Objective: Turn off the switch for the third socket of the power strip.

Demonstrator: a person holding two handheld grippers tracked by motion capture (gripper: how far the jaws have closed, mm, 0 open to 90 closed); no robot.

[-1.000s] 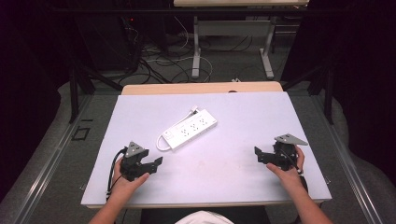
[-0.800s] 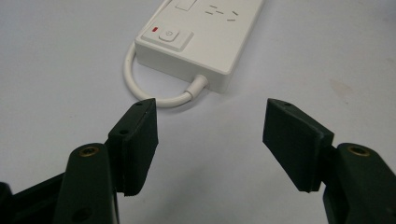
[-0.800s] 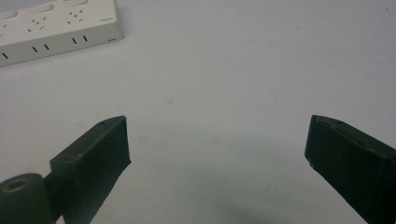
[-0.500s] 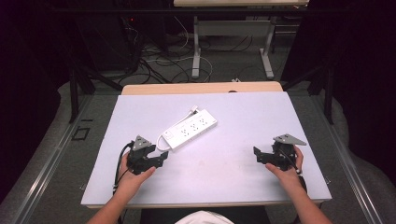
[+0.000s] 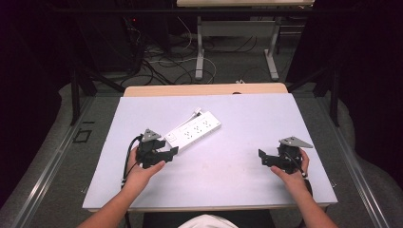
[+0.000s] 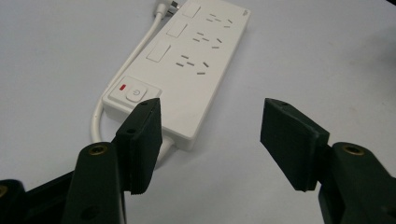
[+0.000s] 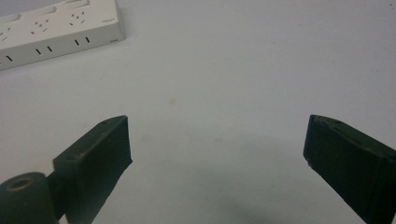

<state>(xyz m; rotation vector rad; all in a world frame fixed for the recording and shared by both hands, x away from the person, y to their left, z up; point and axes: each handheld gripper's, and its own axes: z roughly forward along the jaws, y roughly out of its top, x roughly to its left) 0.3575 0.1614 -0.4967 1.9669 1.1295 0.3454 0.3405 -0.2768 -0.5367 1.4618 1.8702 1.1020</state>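
Left gripper point(image 6: 210, 135): jaws spread wide and empty, held just short of the near end of the white power strip point(image 6: 187, 70), the switch end with its red indicator and power button; contact cannot be told. Right gripper point(image 7: 217, 154): jaws wide apart and empty over bare table point(image 5: 237, 166), well apart from the strip, at the right near side. The power strip lies diagonally left of the table's centre, its white cord point(image 6: 126, 65) running along its left side.
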